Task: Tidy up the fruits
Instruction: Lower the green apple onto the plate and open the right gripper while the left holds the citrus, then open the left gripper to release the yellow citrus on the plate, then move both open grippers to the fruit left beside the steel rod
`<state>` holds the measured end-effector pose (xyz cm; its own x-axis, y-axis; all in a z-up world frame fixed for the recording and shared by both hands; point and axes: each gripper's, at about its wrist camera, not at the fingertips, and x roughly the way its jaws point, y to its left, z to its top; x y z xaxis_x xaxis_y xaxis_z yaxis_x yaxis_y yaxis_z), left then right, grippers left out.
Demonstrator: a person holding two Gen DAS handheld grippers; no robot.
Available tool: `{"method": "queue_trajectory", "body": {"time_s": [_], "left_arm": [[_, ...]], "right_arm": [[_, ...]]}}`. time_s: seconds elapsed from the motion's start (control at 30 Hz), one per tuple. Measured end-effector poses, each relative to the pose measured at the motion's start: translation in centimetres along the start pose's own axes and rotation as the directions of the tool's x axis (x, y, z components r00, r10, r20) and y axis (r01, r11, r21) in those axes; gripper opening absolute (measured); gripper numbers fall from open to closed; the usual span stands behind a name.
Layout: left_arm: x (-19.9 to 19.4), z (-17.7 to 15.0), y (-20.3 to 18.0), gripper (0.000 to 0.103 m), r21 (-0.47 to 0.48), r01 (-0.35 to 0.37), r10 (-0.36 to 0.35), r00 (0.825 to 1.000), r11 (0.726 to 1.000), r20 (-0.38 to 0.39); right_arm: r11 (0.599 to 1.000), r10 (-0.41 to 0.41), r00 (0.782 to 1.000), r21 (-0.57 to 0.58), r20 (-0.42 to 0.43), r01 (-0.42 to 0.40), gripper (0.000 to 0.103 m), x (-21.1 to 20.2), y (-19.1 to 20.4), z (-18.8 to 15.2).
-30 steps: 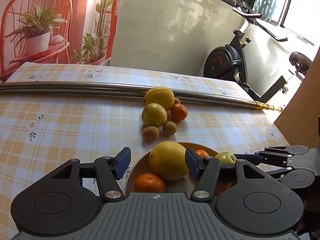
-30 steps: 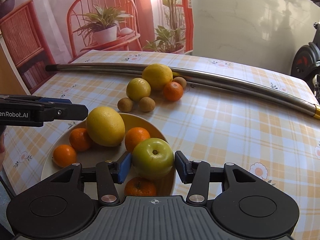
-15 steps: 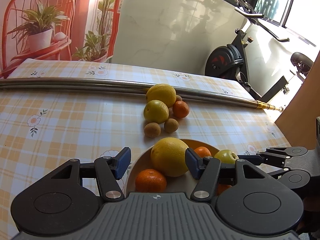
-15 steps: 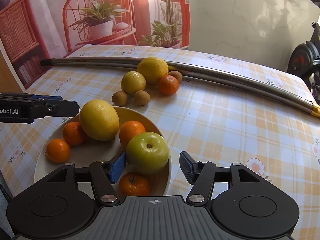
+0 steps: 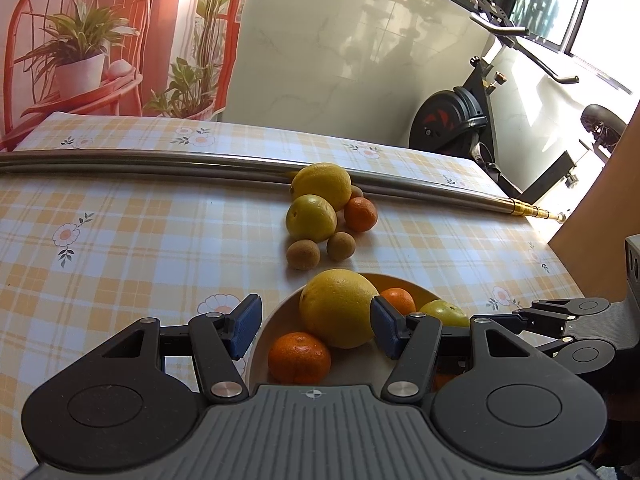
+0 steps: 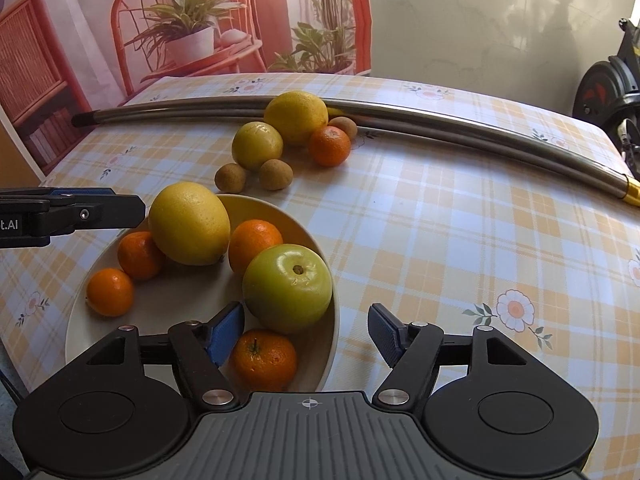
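Observation:
A beige bowl (image 6: pixel 316 236) holds a big yellow citrus (image 6: pixel 189 224), a green apple (image 6: pixel 287 282) and several mandarins (image 6: pixel 140 255). My right gripper (image 6: pixel 306 334) is open just behind the apple, apart from it. My left gripper (image 5: pixel 316 328) is open over the bowl's near rim (image 5: pixel 276 312), behind the yellow citrus (image 5: pixel 338 308). Loose fruit lies on the table beyond the bowl: a large yellow citrus (image 6: pixel 296 117), a yellow-green fruit (image 6: pixel 257 145), a mandarin (image 6: pixel 329 146) and small brown fruits (image 6: pixel 275 174).
A long steel pole (image 6: pixel 460 130) lies across the checked tablecloth (image 6: pixel 460 240) behind the loose fruit. An exercise bike (image 5: pixel 460 124) stands past the table's far right edge. The left gripper's finger (image 6: pixel 72 216) shows at the left of the right wrist view.
My right gripper has opened wide, released the green apple into the bowl and drawn back a little. My left gripper stays open and has pulled back slightly.

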<state>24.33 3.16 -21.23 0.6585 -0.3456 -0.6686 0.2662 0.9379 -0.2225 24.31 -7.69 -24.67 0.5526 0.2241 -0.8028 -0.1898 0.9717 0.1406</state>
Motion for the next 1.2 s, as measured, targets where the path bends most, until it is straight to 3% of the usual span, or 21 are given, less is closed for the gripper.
{"method": "queue_trajectory", "body": {"time_s": [0.47,0.73,1.2], "left_arm": [[0.1,-0.2,0.0,0.062,-0.008,-0.002,0.002,1.000,1.000,-0.001],[0.0,0.4,0.4,0.062,-0.016,-0.010,0.010,1.000,1.000,0.002],[2.5,5.2,1.2,0.061,-0.049,-0.009,0.009,1.000,0.999,0.001]], "right_arm": [[1.000,0.002,1.000,0.031,0.001,-0.002,0.067,-0.4,-0.2,-0.1],[0.999,0.020,0.998,0.047,0.058,-0.022,0.067,-1.7,-0.5,0.7],[0.997,-0.004,0.992,0.071,0.123,-0.005,0.066,-2.8,-2.3,2.9]]}}
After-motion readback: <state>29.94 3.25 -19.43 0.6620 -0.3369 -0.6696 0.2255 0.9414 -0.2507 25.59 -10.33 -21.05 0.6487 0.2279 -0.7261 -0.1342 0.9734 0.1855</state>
